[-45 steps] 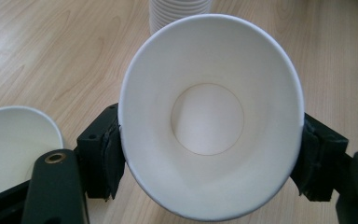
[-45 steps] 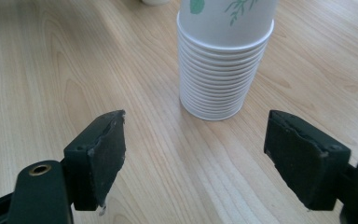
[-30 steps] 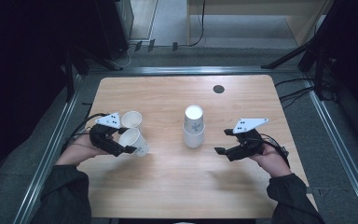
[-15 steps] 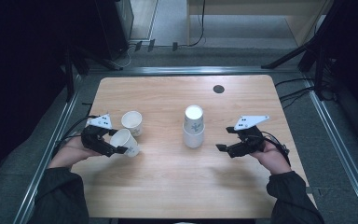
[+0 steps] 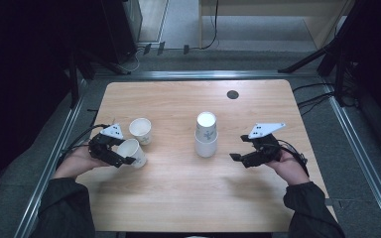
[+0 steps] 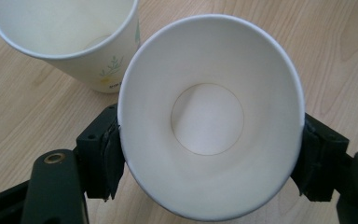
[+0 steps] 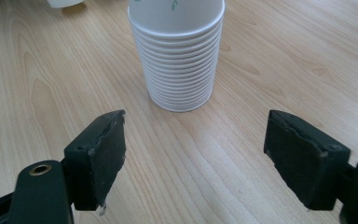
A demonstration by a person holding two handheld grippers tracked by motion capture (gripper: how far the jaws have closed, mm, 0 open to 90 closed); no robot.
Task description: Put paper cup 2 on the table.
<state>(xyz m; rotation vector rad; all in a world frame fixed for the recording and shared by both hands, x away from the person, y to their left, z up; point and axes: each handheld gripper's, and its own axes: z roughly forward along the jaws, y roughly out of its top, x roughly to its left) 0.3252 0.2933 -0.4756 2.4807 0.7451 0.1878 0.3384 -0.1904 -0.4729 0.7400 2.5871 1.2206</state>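
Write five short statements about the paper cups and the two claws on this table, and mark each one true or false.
1. The left claw grips a paper cup by its sides. True.
2. The held cup has liquid in it. False: its inside is empty and white.
3. The right claw holds the stack of cups. False: its jaws stand open with bare table between them, and the stack stands apart ahead of them.
4. A second single cup stands upright on the table beside the held one. True.
5. The stack lies on its side. False: it stands upright.
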